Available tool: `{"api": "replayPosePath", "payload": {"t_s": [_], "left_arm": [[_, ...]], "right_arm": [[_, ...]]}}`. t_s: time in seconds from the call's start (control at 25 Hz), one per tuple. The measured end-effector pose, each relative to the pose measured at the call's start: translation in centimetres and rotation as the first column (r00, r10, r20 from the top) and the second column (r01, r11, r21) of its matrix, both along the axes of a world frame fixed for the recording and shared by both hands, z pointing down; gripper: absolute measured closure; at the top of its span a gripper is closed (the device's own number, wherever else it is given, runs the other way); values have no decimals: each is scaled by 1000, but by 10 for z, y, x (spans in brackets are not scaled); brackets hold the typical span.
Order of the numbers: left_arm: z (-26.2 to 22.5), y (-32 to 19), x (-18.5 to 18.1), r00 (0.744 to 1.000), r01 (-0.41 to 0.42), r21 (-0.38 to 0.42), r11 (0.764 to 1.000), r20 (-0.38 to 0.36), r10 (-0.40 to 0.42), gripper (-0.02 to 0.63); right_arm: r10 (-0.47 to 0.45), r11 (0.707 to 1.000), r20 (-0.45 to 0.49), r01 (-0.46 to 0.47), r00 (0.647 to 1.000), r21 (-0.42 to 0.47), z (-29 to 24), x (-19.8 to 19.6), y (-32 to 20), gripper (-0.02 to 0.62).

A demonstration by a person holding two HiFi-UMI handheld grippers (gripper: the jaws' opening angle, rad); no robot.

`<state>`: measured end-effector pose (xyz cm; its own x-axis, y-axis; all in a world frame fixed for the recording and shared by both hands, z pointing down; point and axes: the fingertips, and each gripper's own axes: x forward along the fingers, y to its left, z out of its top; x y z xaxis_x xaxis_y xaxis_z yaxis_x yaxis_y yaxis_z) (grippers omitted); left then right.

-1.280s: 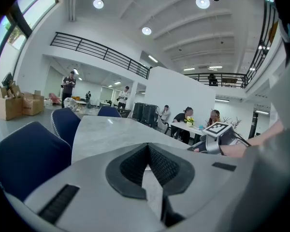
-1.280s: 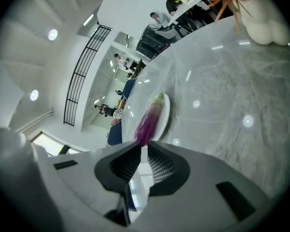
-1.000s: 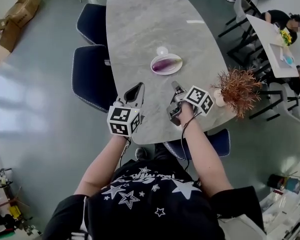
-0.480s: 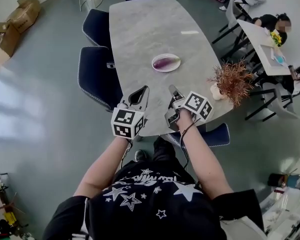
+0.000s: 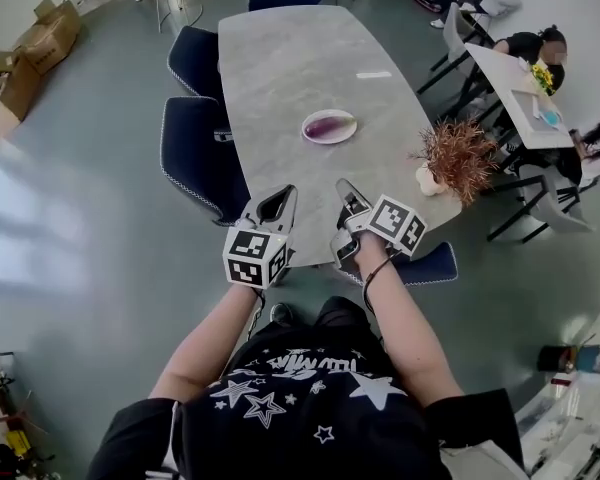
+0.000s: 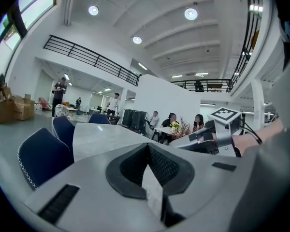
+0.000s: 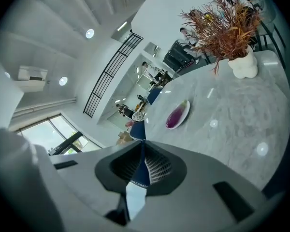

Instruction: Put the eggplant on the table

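A purple eggplant (image 5: 328, 125) lies on a white plate (image 5: 352, 126) in the middle of the long grey marble table (image 5: 300, 58). Both grippers hover side by side at the table's near end, well short of the plate. My left gripper (image 5: 285, 196) is shut and holds nothing; its jaws meet at the tip (image 6: 147, 146). My right gripper (image 5: 345, 188) is also shut and empty. In the right gripper view the eggplant (image 7: 176, 116) and its plate (image 7: 186, 111) show ahead on the table (image 7: 232, 110), beyond the closed jaw tip (image 7: 142, 146).
A dried reddish plant (image 5: 460, 158) in a white vase (image 7: 242, 64) stands at the table's right edge. Dark blue chairs (image 5: 195, 153) line the left side, and one (image 5: 425, 265) sits at the near end. People sit at another table (image 5: 525, 68) to the right.
The view has pulled back from the table. Both grippers, still shut, now sit at the near table end, farther from the plate. The eggplant has not moved.
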<state>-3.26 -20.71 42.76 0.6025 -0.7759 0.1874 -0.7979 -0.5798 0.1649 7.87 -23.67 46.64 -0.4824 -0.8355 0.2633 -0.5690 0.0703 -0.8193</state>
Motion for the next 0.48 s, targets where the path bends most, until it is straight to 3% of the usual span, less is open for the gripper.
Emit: {"api": "replayPosePath", "payload": {"t_s": [0.24, 0.48], "left_arm": [[-12, 10, 14, 1000, 29, 23, 999, 13, -29, 598], [-9, 36, 42, 998, 63, 1, 998, 15, -63, 598]], "right_arm": [[-51, 997, -53, 54, 997, 57, -18, 13, 7, 572], [-155, 982, -116, 166, 981, 94, -28, 23, 36, 571]]}}
